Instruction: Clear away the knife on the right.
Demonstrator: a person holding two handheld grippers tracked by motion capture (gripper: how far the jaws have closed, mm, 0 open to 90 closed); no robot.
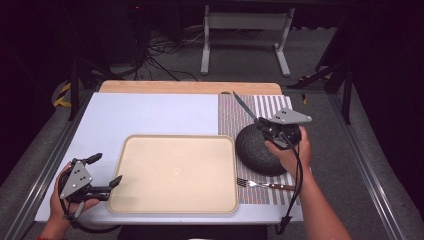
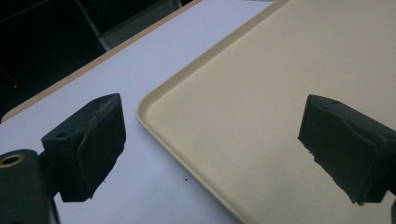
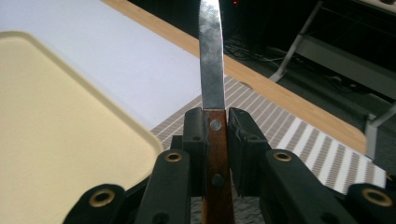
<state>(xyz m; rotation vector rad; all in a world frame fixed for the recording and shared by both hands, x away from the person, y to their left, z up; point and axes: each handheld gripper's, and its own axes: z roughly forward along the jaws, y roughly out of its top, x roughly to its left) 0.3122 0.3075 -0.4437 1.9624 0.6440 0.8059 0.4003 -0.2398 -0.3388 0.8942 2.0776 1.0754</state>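
Note:
My right gripper [image 1: 261, 123] is shut on the brown wooden handle of a knife [image 3: 215, 154], whose steel blade [image 1: 245, 107] points up and away over the striped placemat [image 1: 260, 107]. It hovers above a dark round bowl [image 1: 257, 150] lying on that mat. A fork [image 1: 265, 185] with a wooden handle lies on the mat near the front edge. My left gripper [image 1: 102, 170] stands open at the left rim of the beige tray [image 1: 125, 165], one fingertip [image 2: 88, 144] over the white surface, the other over the tray [image 2: 261, 107], nothing between them.
The tray sits on a pale sheet [image 1: 150, 112] covering a wooden table [image 1: 190, 87]. Beyond the table stand white desk legs [image 1: 205, 45] and cables [image 1: 160, 50] on a grey floor. Metal rails [image 1: 370, 170] run along both sides.

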